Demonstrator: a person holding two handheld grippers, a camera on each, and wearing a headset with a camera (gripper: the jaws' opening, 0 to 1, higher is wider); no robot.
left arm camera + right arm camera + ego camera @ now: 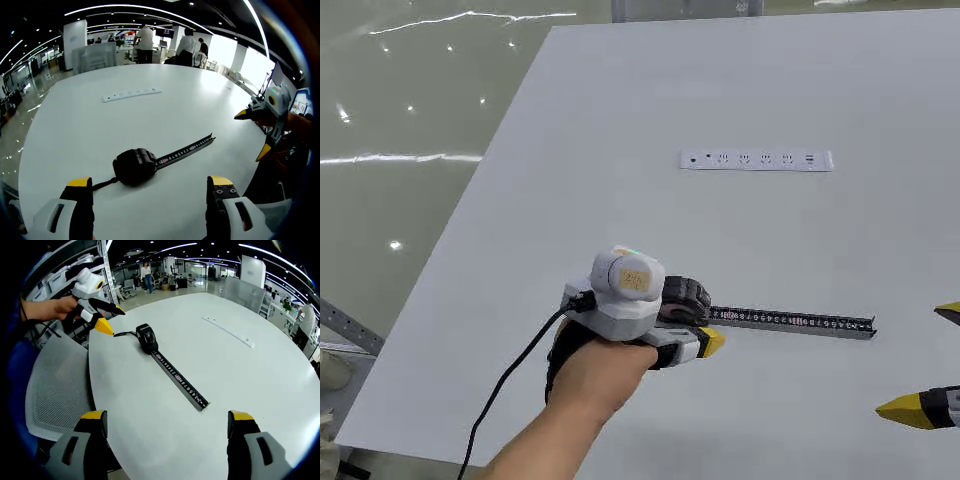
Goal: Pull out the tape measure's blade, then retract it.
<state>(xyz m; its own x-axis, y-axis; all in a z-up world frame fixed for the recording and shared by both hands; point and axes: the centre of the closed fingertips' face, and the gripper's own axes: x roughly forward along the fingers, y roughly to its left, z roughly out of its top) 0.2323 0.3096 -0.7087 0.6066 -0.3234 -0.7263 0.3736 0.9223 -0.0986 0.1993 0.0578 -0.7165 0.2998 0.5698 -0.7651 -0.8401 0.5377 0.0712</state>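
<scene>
White desk (620,120) in a bright open office. Black tape measure (134,166) lying near the front edge, blade (185,150) extended flat along the desk. Left claw (149,181) spread wide, case just ahead between its jaws, untouched. Right claw (167,416) likewise spread, short of the blade's tip. Power strip (756,160) farther back.
</scene>
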